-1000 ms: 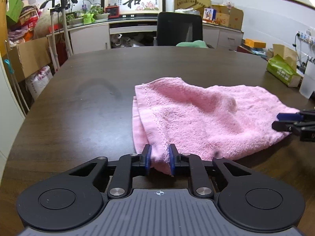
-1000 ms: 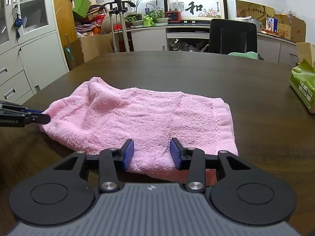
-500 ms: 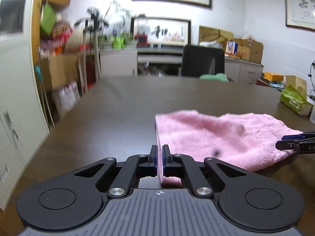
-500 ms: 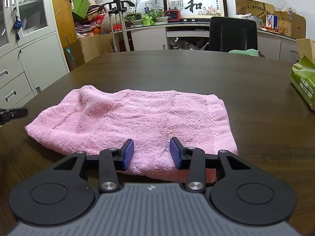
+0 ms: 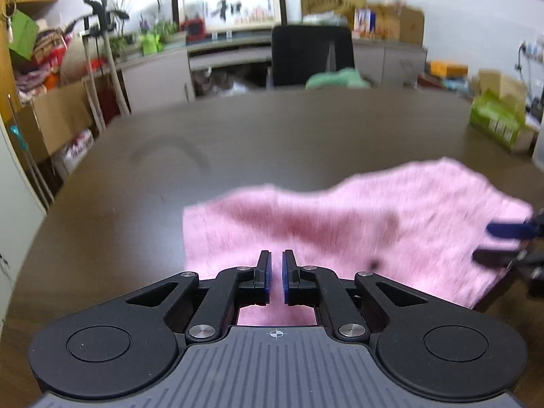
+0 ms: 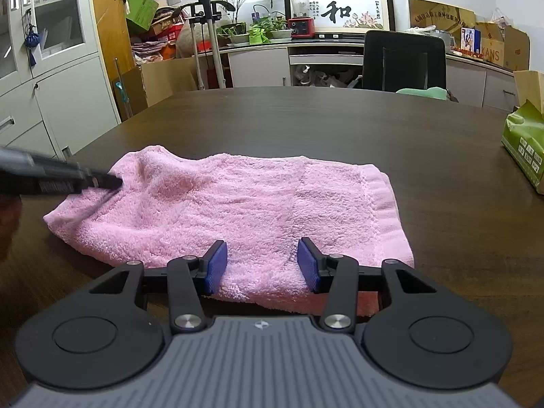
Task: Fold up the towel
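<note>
A pink towel point(image 5: 374, 224) point(image 6: 258, 204) lies folded on the dark wooden table point(image 6: 340, 125). My left gripper point(image 5: 276, 272) hovers over its left part, jaws a narrow gap apart with pink showing between them. Motion blur hides whether they pinch the cloth. In the right wrist view the left gripper point(image 6: 112, 182) touches the towel near a raised hump at its left end. My right gripper point(image 6: 261, 265) stands wide open low over the towel's near right edge, holding nothing. It also shows at the right of the left wrist view point(image 5: 482, 242).
A green tissue pack point(image 6: 525, 156) point(image 5: 496, 125) sits on the table at the right edge. A black office chair point(image 6: 404, 61) stands behind the far side. Cabinets and cardboard boxes line the left wall and the back.
The left gripper, shut on the towel's left edge half a second ago, has moved right over the towel and its jaws stand slightly wider. The towel's outline and the right gripper stay put.
</note>
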